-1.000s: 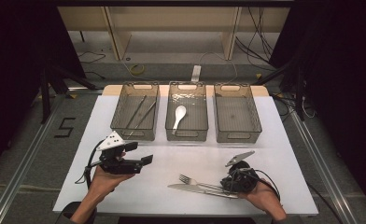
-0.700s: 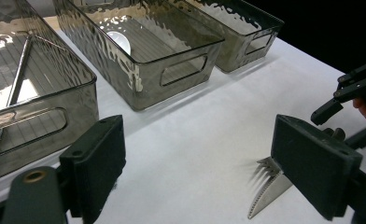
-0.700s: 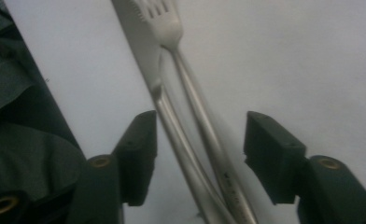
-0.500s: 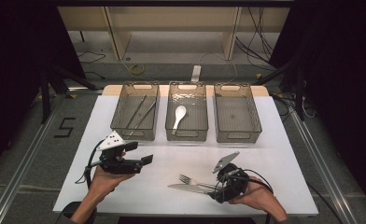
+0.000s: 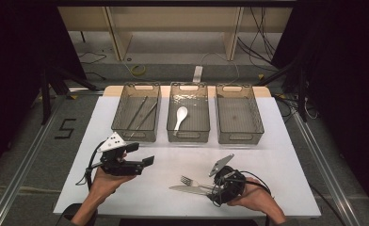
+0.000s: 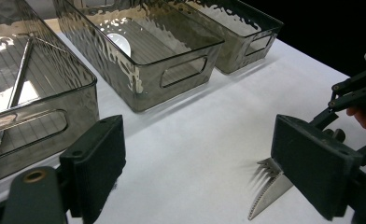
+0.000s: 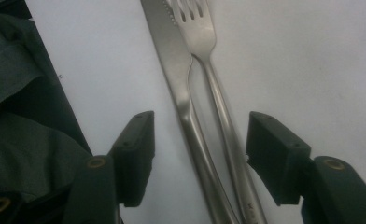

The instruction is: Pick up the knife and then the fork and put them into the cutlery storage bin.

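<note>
High view: right hand-held gripper point(image 5: 214, 189) low at the near edge of the white counter point(image 5: 286, 155), over the handles of a knife point(image 5: 187, 189) and fork point(image 5: 192, 181) lying side by side. Left hand-held gripper point(image 5: 145, 155) held above the counter, well apart from them, jaws apart, empty. Three grey bins point(image 5: 239, 113) at the far side; white spoon point(image 5: 180, 116) in the middle one.

Left gripper view: jaws wide, nothing between; fork tines and knife tip show by the far jaw.

Right gripper view: jaws have just been closing, pads clear of both handles, which lie between them.
</note>
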Available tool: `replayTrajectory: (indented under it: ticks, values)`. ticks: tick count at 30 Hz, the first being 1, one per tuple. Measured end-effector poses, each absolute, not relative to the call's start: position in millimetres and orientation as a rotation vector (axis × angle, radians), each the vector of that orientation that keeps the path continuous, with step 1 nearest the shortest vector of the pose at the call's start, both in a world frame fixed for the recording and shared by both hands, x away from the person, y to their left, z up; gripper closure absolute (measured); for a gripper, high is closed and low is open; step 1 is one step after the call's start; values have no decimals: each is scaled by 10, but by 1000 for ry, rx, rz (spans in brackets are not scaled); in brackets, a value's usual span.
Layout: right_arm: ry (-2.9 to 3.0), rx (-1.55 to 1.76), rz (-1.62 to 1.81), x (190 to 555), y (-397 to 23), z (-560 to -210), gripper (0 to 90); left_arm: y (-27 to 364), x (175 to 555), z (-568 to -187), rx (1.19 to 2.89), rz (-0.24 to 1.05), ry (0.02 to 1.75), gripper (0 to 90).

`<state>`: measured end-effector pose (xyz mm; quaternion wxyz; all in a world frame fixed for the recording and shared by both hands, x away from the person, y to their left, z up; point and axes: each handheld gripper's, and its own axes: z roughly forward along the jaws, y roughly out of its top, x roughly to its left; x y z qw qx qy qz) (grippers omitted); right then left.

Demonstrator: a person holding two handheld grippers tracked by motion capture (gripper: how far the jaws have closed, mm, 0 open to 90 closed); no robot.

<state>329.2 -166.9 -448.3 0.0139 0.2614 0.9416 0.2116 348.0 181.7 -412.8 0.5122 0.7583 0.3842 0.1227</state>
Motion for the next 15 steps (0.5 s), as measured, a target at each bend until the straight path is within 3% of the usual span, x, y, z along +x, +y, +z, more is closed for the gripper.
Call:
replayTrajectory:
  ticks: [15]
  values:
    - [2968,760,576,3315,-1630,-4534,588,1818,3477,-4127,1818,297,923,172]
